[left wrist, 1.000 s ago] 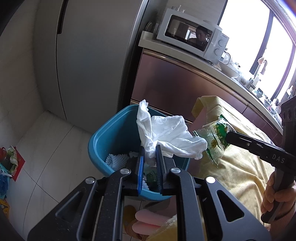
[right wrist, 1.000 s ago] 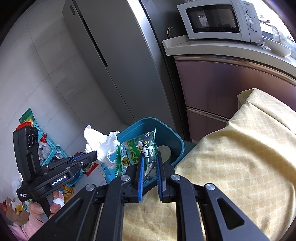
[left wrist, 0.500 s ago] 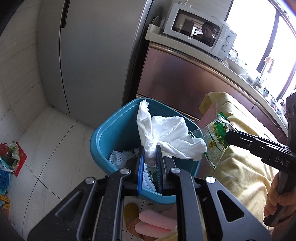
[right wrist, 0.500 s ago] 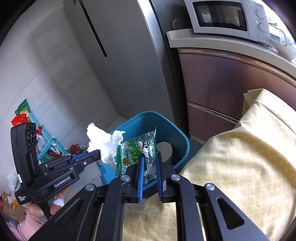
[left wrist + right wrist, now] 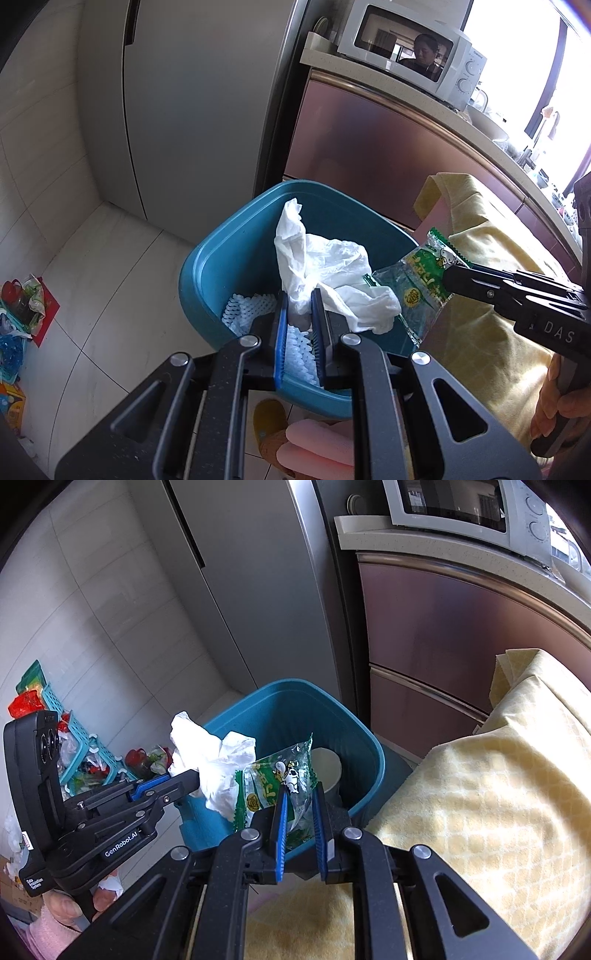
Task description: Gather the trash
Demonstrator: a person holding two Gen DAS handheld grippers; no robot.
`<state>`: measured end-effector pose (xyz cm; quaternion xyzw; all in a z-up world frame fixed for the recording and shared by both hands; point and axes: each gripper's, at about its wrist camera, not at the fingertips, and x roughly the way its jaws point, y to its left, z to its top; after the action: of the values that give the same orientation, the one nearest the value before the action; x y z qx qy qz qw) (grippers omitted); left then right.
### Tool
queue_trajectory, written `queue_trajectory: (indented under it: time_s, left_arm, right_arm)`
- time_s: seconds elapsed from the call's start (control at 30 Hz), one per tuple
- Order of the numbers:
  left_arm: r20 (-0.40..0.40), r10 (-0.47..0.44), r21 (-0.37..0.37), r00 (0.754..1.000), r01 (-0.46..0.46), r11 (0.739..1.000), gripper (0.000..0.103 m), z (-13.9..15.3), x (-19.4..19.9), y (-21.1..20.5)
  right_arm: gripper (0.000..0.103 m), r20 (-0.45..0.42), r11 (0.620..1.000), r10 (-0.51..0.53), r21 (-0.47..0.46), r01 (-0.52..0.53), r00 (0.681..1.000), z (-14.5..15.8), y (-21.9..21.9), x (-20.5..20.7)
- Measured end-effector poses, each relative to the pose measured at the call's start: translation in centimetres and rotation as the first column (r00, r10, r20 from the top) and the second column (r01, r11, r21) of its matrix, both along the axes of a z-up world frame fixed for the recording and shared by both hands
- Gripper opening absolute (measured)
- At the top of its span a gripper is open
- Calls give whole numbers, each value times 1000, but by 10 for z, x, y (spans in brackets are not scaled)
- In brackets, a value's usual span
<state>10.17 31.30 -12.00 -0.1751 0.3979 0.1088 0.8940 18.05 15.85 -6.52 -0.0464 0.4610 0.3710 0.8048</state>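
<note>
white crumpled tissue (image 5: 325,266) clamped between the blue pads of the left gripper (image 5: 300,314), held over the open mouth of the teal bin (image 5: 207,266). right gripper (image 5: 300,805) pinched on a green wrapper (image 5: 275,779), clear plastic with green print, also over the bin, just beside the tissue and touching it in the left view. bin stands on pale floor tile (image 5: 92,280) by the fridge (image 5: 192,103), next to a yellow cloth (image 5: 480,794). inside the bin: white foam netting (image 5: 247,306) and a pale cup (image 5: 327,768). microwave (image 5: 410,62) on the counter above brown cabinets (image 5: 461,635). a hand (image 5: 70,904) grips the left handle. teal baskets (image 5: 77,746) of clutter on the floor at far left.
</note>
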Motion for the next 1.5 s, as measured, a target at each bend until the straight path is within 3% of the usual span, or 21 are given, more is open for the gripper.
queue_trajectory:
  time_s: [0.2,0.4,0.57,0.83,1.03,1.2,1.27,1.33,1.5]
  left_arm:
    - [-33,-19,-23,999,18,1000,16,-12,12,-1]
    - [-43,-40,-47,998,38,998,35,-22,19,-2]
    - [-27,-51,-55,998,50,997,42,-24,18,-6]
    - [25,-91,-8,996,91,996,52,-2,1,-19]
    - [110,-144,57,983,139,989,69,30,-25,-39]
    - [219,-169,127,961,144,981,98,61,-55,-63]
    - [260,-167,151,951,131,980,98,70,-64,-75]
    - [285,-170,171,943,124,977,98,78,-71,-87]
    - [345,-176,216,922,105,971,98,94,-85,-119]
  right_arm:
    - [22,-11,999,7,-44,-7,1000,-8,11,1]
    - [28,-19,999,1,-39,-2,1000,-9,8,3]
    - [37,-28,1000,-13,-13,13,1000,-9,1,4]
    - [38,-4,998,-11,66,11,1000,4,-27,-6]
    - [53,100,989,-76,131,63,992,30,-70,-33]
    - [74,242,978,-165,163,127,956,50,-114,-68]
    - [90,299,973,-206,168,161,932,55,-130,-84]
    - [96,349,963,-255,171,206,902,58,-145,-97]
    - [96,415,926,-375,198,321,829,55,-184,-128]
